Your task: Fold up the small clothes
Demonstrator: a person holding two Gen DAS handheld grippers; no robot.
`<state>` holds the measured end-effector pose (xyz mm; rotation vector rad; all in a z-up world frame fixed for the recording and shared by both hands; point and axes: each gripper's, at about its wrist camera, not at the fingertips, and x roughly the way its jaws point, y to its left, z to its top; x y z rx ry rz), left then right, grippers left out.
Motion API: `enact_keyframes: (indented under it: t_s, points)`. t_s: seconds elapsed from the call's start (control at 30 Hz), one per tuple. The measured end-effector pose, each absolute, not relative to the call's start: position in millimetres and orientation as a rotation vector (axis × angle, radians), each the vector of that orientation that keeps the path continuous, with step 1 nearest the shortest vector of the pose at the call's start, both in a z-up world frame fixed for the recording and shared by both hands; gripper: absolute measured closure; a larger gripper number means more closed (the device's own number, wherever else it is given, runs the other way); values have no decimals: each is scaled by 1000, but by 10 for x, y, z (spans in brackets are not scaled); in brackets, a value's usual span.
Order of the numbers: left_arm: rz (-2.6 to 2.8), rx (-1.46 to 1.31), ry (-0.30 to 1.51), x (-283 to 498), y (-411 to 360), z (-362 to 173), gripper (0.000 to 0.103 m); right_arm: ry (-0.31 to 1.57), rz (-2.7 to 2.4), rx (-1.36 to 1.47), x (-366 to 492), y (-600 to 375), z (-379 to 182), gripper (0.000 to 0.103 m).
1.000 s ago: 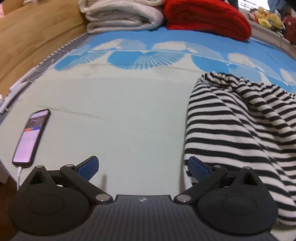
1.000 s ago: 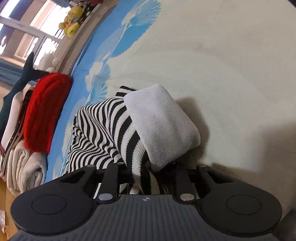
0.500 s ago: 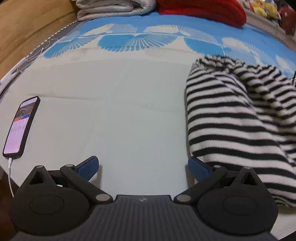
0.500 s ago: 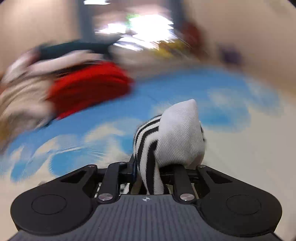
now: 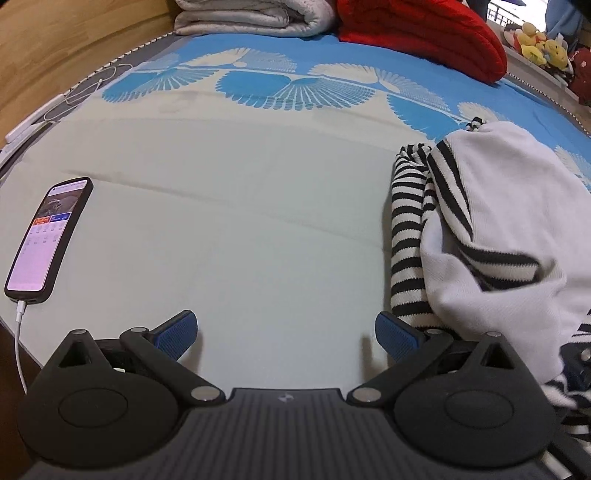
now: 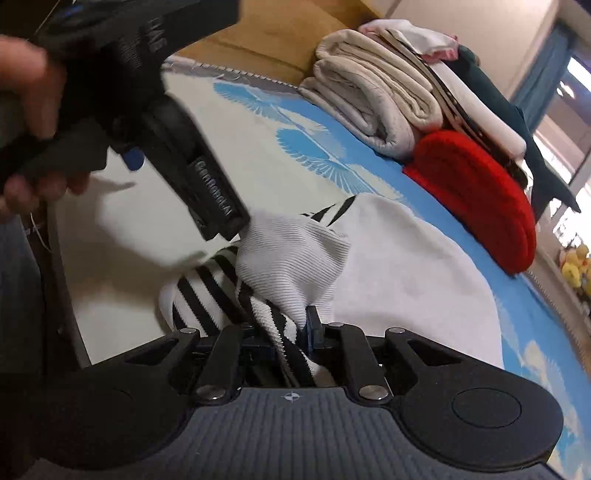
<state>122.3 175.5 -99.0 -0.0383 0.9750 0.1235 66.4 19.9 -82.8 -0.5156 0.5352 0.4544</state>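
In the left wrist view, our left gripper (image 5: 286, 334) hangs over the pale green bed sheet (image 5: 240, 229) with its blue-padded fingers (image 5: 176, 334) spread wide apart and nothing between them. The black-and-white striped knit garment (image 5: 480, 236) lies bunched on the sheet just beside the gripper's right finger, its plain white inner side turned up over the stripes. A black smartphone with a lit screen (image 5: 46, 238) lies at the sheet's left edge, a white cable plugged into its near end. At the far end of the bed sit a folded grey-white blanket (image 5: 255, 16) and a red knitted bundle (image 5: 421, 37), and yellow plush toys (image 5: 543, 48) show at the far right.

In the right wrist view, our right gripper (image 6: 291, 332) has its fingers drawn close together and clamped on a fold of the striped garment (image 6: 295, 258), which rises as a white ribbed bunch in front of them; the rest spreads white over the sheet (image 6: 207, 122). The left gripper's black body (image 6: 159, 122) crosses the upper left, held by a hand (image 6: 26, 107), blurred. The folded blanket (image 6: 373, 99) and the red bundle (image 6: 476, 195) lie beyond.
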Motion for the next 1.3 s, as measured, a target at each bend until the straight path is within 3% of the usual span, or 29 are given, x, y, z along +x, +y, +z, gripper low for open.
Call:
enact_keyframes:
  t_s: [0.23, 0.43, 0.57, 0.63, 0.7, 0.77, 0.9, 1.07, 1.17, 1.23, 1.3]
  points:
    - [132, -57, 971, 1223, 1800, -981, 0, 411, 509, -463, 568, 101, -423, 90]
    - [136, -50, 971, 1210, 1780, -977, 0, 525, 543, -603, 564, 252, -888, 90]
    - [166, -63, 933, 1185, 1821, -912, 0, 518, 570, -571, 429, 221, -848, 89]
    - [190, -108, 879, 1143, 1888, -823, 0, 529, 580, -568, 388, 217, -845, 83]
    - [156, -164, 819, 1096, 1911, -722, 0, 558, 636, -533, 343, 245, -839, 53]
    - [100, -202, 759, 1043, 1886, -627, 0, 546, 696, -496, 200, 263, -781, 48]
    - [-68, -222, 680, 953, 1705, -499, 0, 520, 679, -400, -18, 51, -496, 54]
    - [-253, -147, 719, 919, 1329, -544, 0, 500, 375, -138, 35, -703, -100, 51]
    - [-131, 8, 835, 993, 1153, -775, 0, 585, 268, -67, 171, -949, -258, 52]
    - [-73, -14, 934, 1045, 1206, -950, 0, 715, 274, -85, 220, -966, -550, 64]
    - [-71, -79, 961, 1015, 1332, -1001, 0, 815, 243, -113, 175, -936, -859, 69]
